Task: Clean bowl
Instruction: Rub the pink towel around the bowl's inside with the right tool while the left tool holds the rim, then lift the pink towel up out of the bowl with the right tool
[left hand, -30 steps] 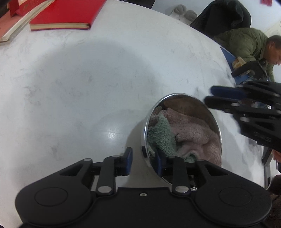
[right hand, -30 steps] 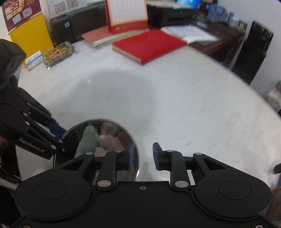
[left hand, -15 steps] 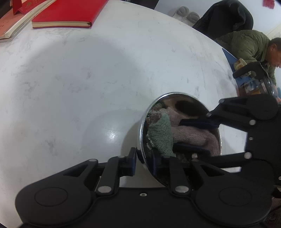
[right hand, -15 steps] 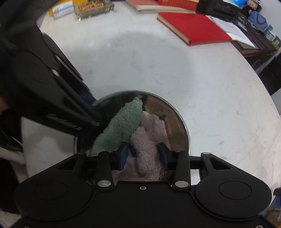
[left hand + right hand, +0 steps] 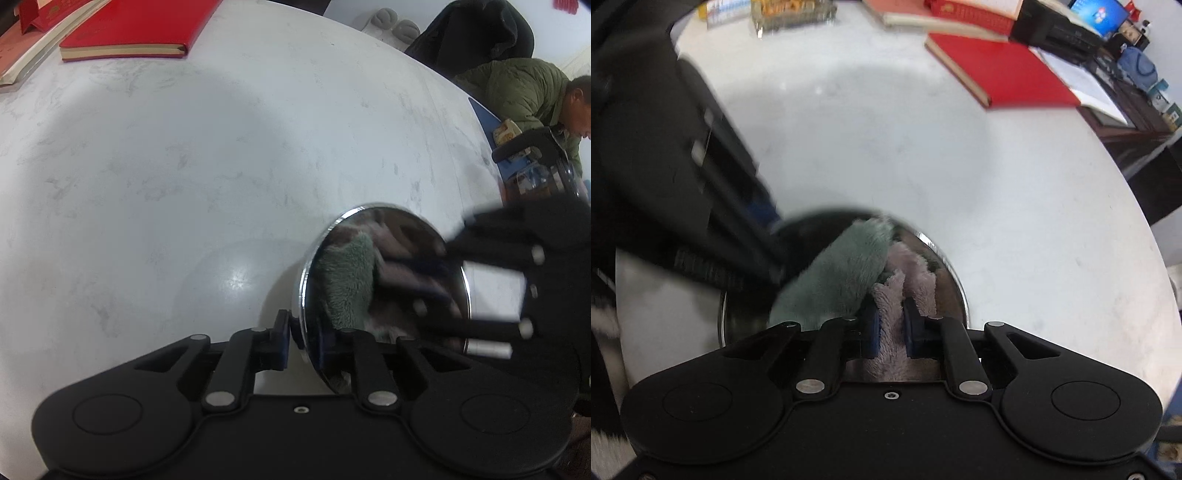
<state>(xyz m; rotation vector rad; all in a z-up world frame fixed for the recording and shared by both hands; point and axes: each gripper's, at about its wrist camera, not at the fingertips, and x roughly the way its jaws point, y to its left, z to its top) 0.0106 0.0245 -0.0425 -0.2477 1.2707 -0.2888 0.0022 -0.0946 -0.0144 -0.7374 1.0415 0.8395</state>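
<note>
Left gripper (image 5: pixel 303 339) clamps the near rim of the steel bowl (image 5: pixel 406 225), which stands on the white table (image 5: pixel 184 184) at 5 o'clock. Inside it, the right gripper (image 5: pixel 890 328) is closing on the pink-and-green cloth (image 5: pixel 890 295).

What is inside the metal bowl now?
Inside the metal bowl lies a green and pink cloth; the right gripper is closing on its pink part. The cloth covers the bowl's bottom.
</note>
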